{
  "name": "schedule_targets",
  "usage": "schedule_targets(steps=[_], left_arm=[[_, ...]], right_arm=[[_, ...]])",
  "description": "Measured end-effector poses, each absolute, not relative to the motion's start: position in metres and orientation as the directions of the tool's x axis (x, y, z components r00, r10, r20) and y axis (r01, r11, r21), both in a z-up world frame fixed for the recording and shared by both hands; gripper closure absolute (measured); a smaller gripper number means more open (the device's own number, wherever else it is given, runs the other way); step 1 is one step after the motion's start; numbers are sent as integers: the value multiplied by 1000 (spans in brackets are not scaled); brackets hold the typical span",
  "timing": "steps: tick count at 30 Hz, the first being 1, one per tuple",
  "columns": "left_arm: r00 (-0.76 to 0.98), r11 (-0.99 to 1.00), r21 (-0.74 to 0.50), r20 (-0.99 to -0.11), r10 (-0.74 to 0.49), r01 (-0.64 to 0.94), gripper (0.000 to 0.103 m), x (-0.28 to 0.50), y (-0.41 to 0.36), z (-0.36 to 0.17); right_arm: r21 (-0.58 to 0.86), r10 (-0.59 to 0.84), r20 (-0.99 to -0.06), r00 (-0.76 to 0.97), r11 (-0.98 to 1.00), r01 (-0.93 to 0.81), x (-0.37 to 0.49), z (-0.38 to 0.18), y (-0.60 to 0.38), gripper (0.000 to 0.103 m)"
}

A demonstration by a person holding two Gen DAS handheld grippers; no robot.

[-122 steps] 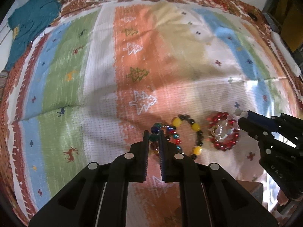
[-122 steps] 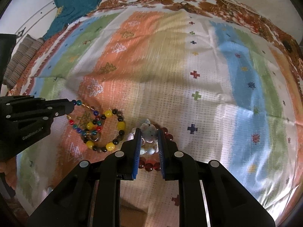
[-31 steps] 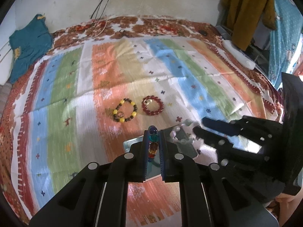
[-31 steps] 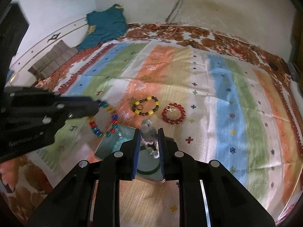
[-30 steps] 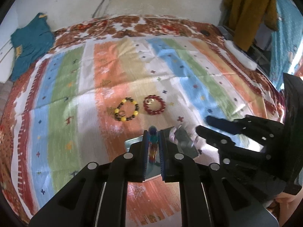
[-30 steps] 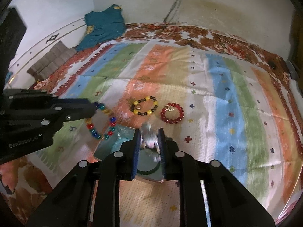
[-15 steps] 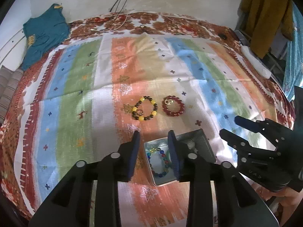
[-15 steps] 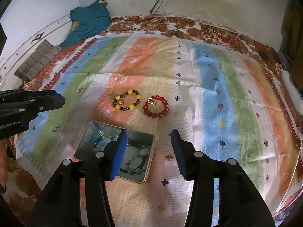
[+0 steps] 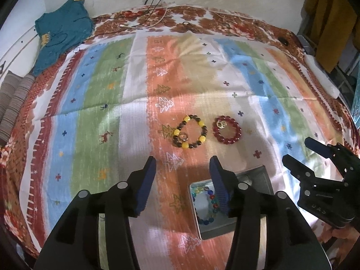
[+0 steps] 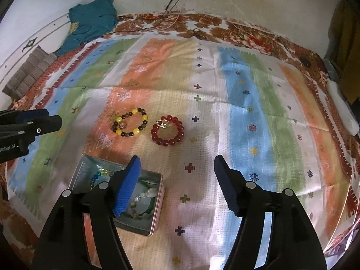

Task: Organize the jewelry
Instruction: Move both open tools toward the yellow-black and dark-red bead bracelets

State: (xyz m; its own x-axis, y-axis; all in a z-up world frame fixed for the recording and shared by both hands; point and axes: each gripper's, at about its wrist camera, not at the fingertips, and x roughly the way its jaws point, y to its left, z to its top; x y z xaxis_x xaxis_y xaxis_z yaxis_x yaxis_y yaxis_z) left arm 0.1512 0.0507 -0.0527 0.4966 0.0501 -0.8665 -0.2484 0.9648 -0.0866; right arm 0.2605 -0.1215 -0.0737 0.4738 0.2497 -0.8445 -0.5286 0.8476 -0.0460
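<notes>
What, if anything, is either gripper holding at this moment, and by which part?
Nothing is held. The left gripper and right gripper both stand open and empty above the cloth; the multicoloured bracelet lies in the metal tin.

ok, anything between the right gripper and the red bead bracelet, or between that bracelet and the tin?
Nothing visible. The right gripper is open, with only bare cloth up to the red bracelet. The yellow-and-dark bracelet lies apart to its left, off the line. The tin is open-topped, nearer and left.

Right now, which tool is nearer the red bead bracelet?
Hard to call; right, marginally. The right tool is open just below the red bead bracelet; the left tool, also open, sits below it and further left.
</notes>
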Motion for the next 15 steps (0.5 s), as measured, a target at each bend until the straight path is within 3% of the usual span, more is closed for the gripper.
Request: schedule_targets(steps=[15], left_arm=[[446, 966, -35, -891, 86, -257, 48, 197, 66, -79]], right_arm=[[-37, 218, -877, 428, 858, -513, 298, -96, -112, 30]])
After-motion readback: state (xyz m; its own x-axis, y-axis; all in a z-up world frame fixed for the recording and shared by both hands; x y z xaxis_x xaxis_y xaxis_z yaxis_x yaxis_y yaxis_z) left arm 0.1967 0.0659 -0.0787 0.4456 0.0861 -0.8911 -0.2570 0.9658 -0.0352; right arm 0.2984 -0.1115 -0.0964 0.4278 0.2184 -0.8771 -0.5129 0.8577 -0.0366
